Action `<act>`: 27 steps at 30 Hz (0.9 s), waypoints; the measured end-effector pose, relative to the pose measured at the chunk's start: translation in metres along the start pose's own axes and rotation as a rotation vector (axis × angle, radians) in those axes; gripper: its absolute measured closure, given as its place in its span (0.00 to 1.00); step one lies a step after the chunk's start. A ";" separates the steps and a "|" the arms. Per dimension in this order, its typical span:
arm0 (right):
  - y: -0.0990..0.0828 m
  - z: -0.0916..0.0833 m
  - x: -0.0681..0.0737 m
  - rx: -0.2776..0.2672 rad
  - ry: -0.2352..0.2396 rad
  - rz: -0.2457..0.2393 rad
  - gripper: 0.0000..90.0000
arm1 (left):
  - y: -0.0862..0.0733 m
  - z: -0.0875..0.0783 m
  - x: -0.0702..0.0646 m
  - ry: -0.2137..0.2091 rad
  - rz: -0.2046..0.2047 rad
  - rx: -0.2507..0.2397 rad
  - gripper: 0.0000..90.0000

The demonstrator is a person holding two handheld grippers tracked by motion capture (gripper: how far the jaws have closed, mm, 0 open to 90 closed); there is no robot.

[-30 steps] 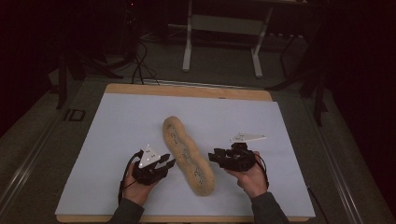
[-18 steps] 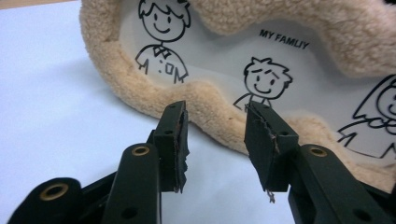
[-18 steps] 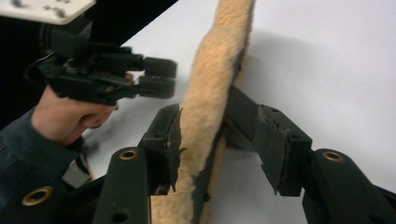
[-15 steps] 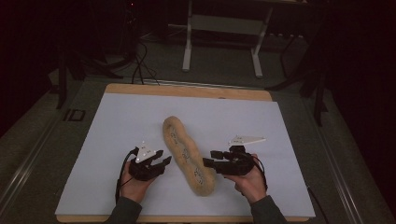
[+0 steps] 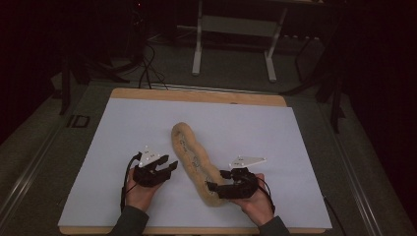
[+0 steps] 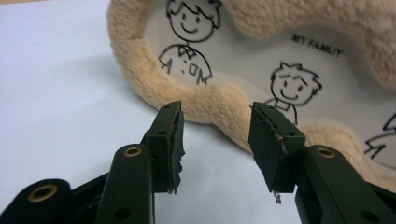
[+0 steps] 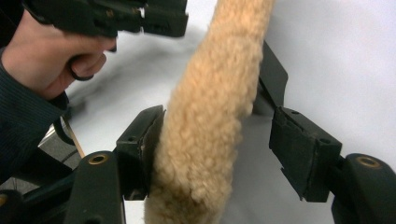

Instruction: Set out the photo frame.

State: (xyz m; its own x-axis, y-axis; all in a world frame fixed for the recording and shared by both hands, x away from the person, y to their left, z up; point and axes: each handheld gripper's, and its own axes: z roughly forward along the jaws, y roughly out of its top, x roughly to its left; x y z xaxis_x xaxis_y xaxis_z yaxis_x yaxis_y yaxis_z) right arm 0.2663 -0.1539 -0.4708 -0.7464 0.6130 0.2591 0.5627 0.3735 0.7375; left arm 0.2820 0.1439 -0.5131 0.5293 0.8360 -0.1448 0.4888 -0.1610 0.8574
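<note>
A long tan fleece piece with a white panel of cartoon figures lies slanted on the white sheet. My left gripper stands open just left of it. In the left gripper view its jaws have just been opening, are empty and stop short of the fleece edge. My right gripper is at the piece's near end. Its jaws have just been opening with the fleece between them. One pad touches it and the other stands apart.
The white sheet covers a wooden board whose edge shows at the far side. Beyond the table stand a white frame and dark cables on the floor. The left hand and its gripper show in the right gripper view.
The right gripper has moved nearer and slightly left to the fleece piece's near end and its jaws have spread. The left jaws have widened a little. The piece now lies more curved.
</note>
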 end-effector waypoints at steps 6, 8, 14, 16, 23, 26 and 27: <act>-0.009 0.002 0.003 0.004 -0.005 -0.003 0.39 | 0.006 0.006 0.012 0.036 -0.012 0.017 0.62; -0.011 0.002 0.006 0.015 -0.013 -0.010 0.40 | 0.010 0.007 0.015 0.048 -0.003 0.013 0.62; -0.016 0.003 0.010 0.033 -0.029 -0.036 0.52 | 0.023 0.011 0.025 0.085 0.009 0.025 0.62; -0.015 0.002 0.012 0.031 -0.028 -0.055 0.62 | 0.026 0.012 0.027 0.093 0.017 0.028 0.62; -0.013 -0.001 0.014 0.045 -0.075 -0.134 0.67 | 0.031 0.020 0.028 0.097 0.036 0.043 0.60; -0.012 -0.003 0.010 0.046 -0.064 -0.152 0.68 | 0.031 0.023 0.028 0.102 0.048 0.052 0.58; -0.012 -0.003 0.008 0.046 -0.057 -0.159 0.69 | 0.031 0.023 0.029 0.109 0.050 0.055 0.56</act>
State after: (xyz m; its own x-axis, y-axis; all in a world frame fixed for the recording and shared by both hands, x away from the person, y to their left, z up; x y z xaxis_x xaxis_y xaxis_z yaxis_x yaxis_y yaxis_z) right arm 0.2520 -0.1560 -0.4758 -0.8067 0.5817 0.1045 0.4555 0.4994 0.7370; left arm 0.3286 0.1504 -0.5019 0.4769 0.8778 -0.0456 0.5025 -0.2297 0.8335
